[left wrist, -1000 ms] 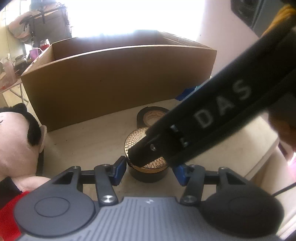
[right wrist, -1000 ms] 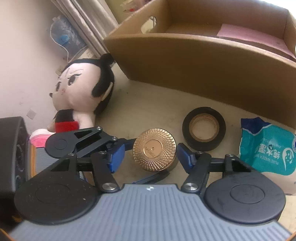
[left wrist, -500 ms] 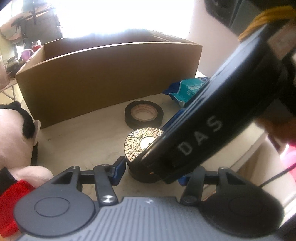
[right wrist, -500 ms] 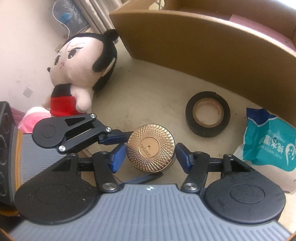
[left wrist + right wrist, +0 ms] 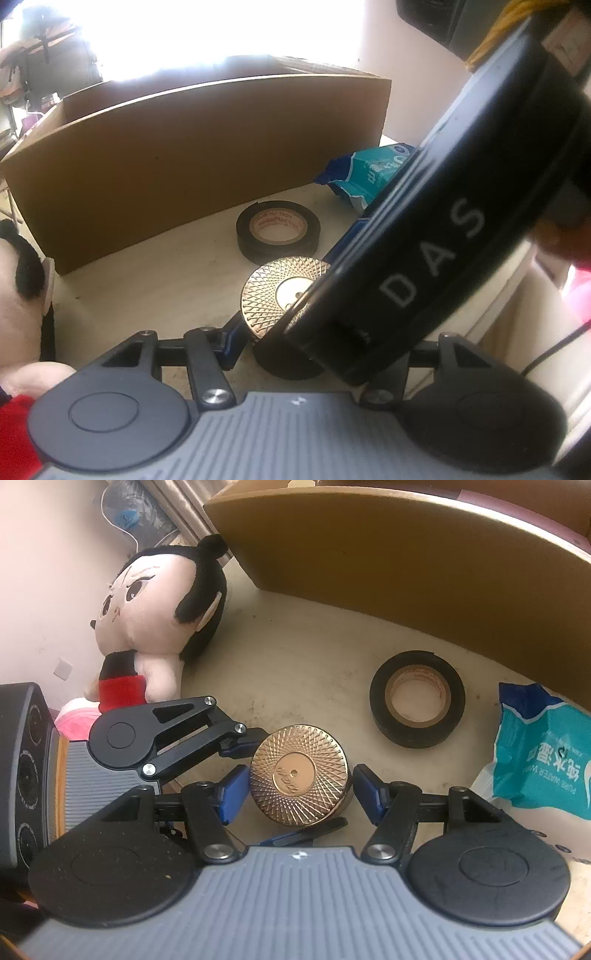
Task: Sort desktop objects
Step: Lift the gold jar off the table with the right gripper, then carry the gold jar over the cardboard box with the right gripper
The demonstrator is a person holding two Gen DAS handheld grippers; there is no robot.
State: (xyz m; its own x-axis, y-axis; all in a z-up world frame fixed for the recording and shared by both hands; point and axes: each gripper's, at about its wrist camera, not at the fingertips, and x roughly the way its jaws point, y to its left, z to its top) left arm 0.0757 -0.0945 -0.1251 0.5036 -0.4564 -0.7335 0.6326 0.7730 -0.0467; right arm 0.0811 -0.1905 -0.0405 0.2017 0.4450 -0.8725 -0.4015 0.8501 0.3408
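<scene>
My left gripper [image 5: 295, 347] is clamped on the dark base of the gold-lidded jar [image 5: 299, 775]; from the right wrist view one blue pad [image 5: 243, 744] presses the jar's side at about ten o'clock and the other finger shows beneath its near edge. In the left wrist view only the left pad is visible against the jar, since my right gripper's black body, lettered "DAS", crosses in front and hides the other one.

My right gripper [image 5: 295, 797] straddles the same jar from above, its jaws held partly apart. The blue fingers [image 5: 232, 797] sit at nine and three o'clock of the lid, each with a thin gap showing, so I have no grip there.

The jar stands upright on the pale table [image 5: 295, 672], near its front edge. At about two o'clock from it, well clear, the roll of black tape [image 5: 417, 698] lies flat. Further toward three o'clock sits the teal wet-wipe pack [image 5: 543, 753], partly cut off by the frame edge. The cardboard box [image 5: 388, 554] spans the back of the table from twelve to two o'clock, behind the tape. The plush doll [image 5: 159, 616] with black hair and red shorts sits at ten o'clock, at the table's left edge, beside the box's corner. A black speaker [image 5: 22, 775] stands at the far left, at nine o'clock.
</scene>
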